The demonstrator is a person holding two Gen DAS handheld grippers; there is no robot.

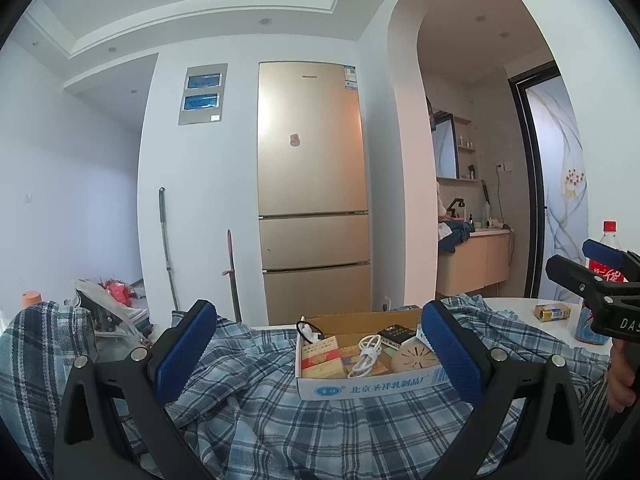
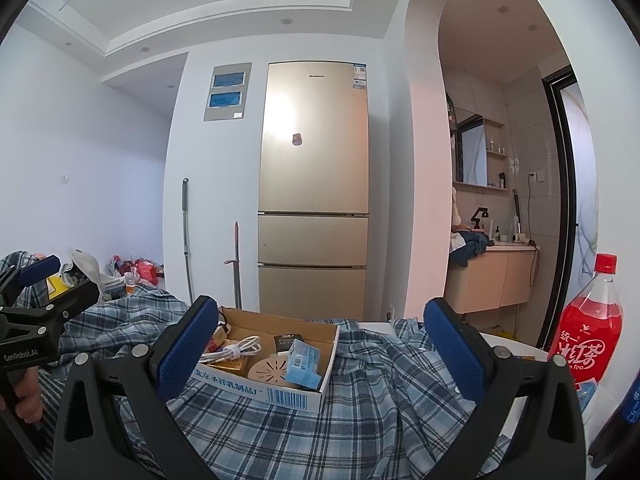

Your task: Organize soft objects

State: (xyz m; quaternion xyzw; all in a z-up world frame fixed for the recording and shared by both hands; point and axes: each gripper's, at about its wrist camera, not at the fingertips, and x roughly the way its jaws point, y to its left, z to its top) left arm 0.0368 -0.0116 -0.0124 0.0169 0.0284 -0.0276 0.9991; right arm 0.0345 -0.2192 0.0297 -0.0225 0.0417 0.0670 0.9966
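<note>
A blue and white plaid shirt (image 1: 280,420) lies spread over the table, under and around a small cardboard box (image 1: 360,386). It also shows in the right wrist view (image 2: 380,412). My left gripper (image 1: 320,352) is open above the shirt, its blue pads either side of the box. My right gripper (image 2: 320,352) is open too, above the shirt to the right of the box (image 2: 288,394). Neither holds anything. Each gripper shows at the edge of the other's view.
The box holds a white cable (image 1: 368,354), small packets and a round beige disc (image 2: 272,368). A red tea bottle (image 2: 588,340) stands at the right on the white table (image 1: 516,310), near a yellow pack (image 1: 552,312). A gold fridge (image 1: 312,184) stands behind.
</note>
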